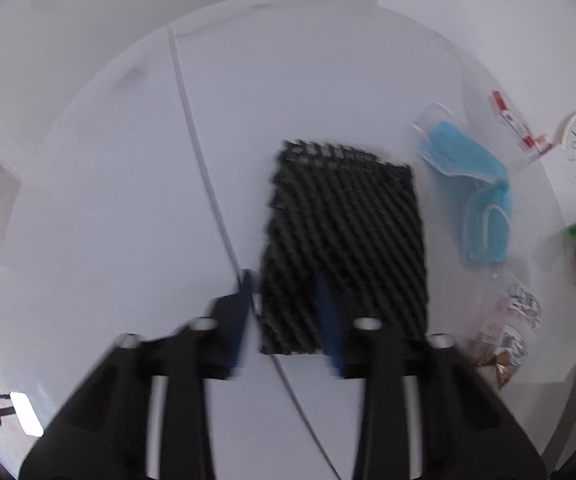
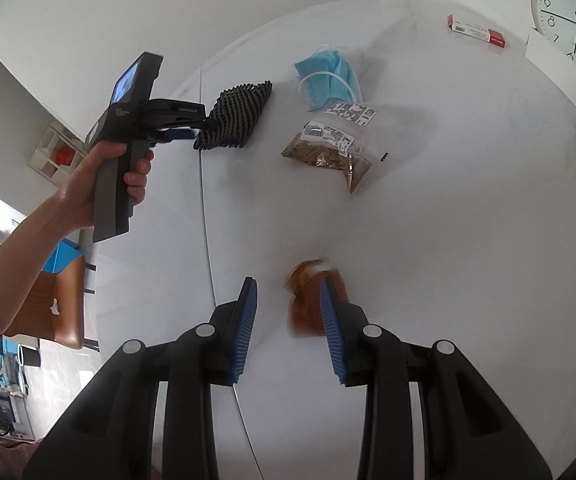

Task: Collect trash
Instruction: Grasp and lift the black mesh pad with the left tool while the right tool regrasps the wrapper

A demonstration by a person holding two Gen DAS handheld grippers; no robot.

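White tabletop (image 2: 467,240) – left gripper (image 2: 202,130) jaws clenched on black mesh cloth (image 2: 236,116), right gripper (image 2: 288,304) jaws gripping nothing, brown wrapper (image 2: 307,304) behind.

Both views are bright and evenly lit, soft daylight washing the white tabletop (image 2: 467,240) with only faint, diffuse shadows beside the things on it. The fisheye lens bends straight lines, and a dark round vignette cuts off the corners. The left wrist view is smeared by motion: the black woven cloth (image 1: 343,248) shows doubled, jagged edges and the blue face mask (image 1: 471,196) is soft. The right wrist view is sharper, though the brown item (image 2: 307,304) near its jaws is blurred. No harsh glare appears.
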